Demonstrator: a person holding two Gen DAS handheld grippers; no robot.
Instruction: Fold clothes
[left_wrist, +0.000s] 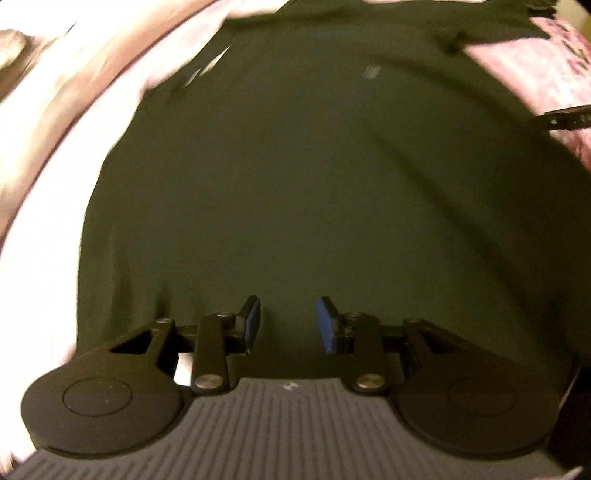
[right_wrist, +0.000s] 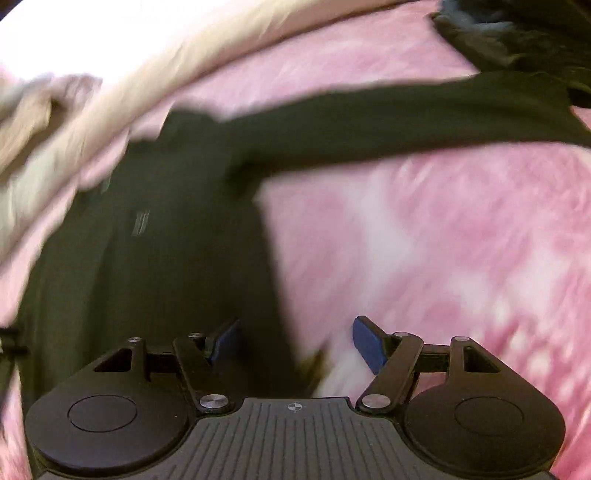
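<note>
A dark green long-sleeved shirt (left_wrist: 295, 166) lies spread flat on a pink patterned bedcover (left_wrist: 554, 74). My left gripper (left_wrist: 289, 325) is open and empty, over the shirt's lower body. In the right wrist view the shirt's body (right_wrist: 147, 277) fills the left and one sleeve (right_wrist: 369, 125) stretches out to the right. My right gripper (right_wrist: 295, 345) is open and empty, straddling the shirt's right side edge near the hem. Both views are motion-blurred.
The pink bedcover (right_wrist: 443, 240) fills the right of the right wrist view. A pale sheet or pillow (right_wrist: 92, 92) lies along the far left. A heap of dark clothing (right_wrist: 517, 33) sits at the far right corner. The other gripper's tip (left_wrist: 565, 117) shows at the right edge.
</note>
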